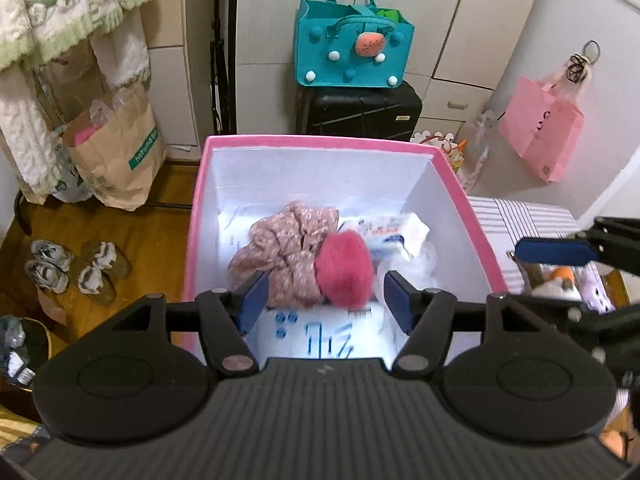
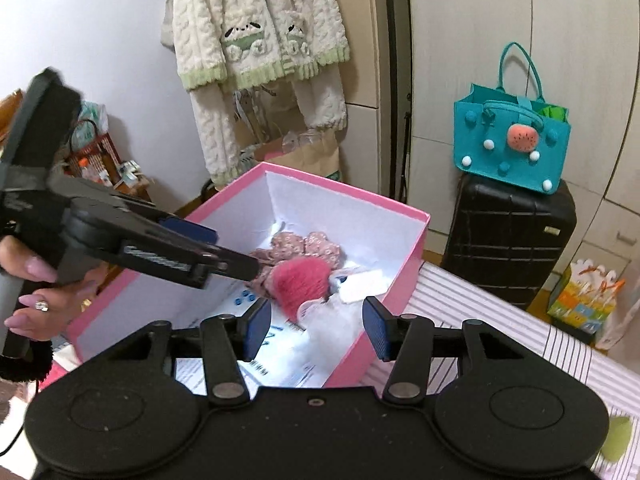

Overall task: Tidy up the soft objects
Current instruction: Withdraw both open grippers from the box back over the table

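Observation:
A pink box with white inner walls stands open below my left gripper. Inside it lie a floral pink fabric piece, a fluffy bright pink pom and a white packet. The pom looks blurred and sits between the left fingers in the view, but neither pad touches it; the gripper is open. My right gripper is open over the box's near right corner, with nothing between its fingers. From the right wrist view, the left gripper reaches over the pom.
The box rests on a striped cloth surface. Behind it are a black suitcase topped by a teal bag. A pink paper bag hangs at the right, and a brown paper bag and shoes sit on the left floor. Plush toys lie right of the box.

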A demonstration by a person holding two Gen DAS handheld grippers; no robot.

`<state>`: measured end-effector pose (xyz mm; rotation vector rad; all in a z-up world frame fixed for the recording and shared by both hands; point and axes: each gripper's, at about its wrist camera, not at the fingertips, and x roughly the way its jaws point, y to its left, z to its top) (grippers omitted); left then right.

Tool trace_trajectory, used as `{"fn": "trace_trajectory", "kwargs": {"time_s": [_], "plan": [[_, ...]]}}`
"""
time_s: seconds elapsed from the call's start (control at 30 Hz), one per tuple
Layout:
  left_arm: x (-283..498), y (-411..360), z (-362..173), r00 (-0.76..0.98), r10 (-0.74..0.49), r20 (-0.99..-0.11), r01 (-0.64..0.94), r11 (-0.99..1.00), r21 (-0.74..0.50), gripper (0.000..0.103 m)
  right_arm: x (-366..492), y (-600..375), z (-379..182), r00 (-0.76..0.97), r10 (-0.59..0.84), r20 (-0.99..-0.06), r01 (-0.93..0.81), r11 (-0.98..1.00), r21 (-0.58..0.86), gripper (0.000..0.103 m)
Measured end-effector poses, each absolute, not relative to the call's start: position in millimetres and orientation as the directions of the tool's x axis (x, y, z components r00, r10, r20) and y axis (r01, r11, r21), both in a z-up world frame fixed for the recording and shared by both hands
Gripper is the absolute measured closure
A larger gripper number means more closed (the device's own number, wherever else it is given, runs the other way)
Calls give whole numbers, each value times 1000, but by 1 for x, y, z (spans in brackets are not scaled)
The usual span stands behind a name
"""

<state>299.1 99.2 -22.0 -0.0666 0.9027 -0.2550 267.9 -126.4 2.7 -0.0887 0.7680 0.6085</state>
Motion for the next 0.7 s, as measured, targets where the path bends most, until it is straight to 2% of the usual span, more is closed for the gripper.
{"fn": "trace_trajectory", "kwargs": {"time_s": [0.4,0.7], "plan": [[217,110,33,662,-231,-713,272,961,-58,38,213,-137,35,561,547,-621,-581,795,176,47],[165,104,61,683,-240,-690,327,945,-5,31,161,-149,63,579,562,-591,-612,778,141,45]]}}
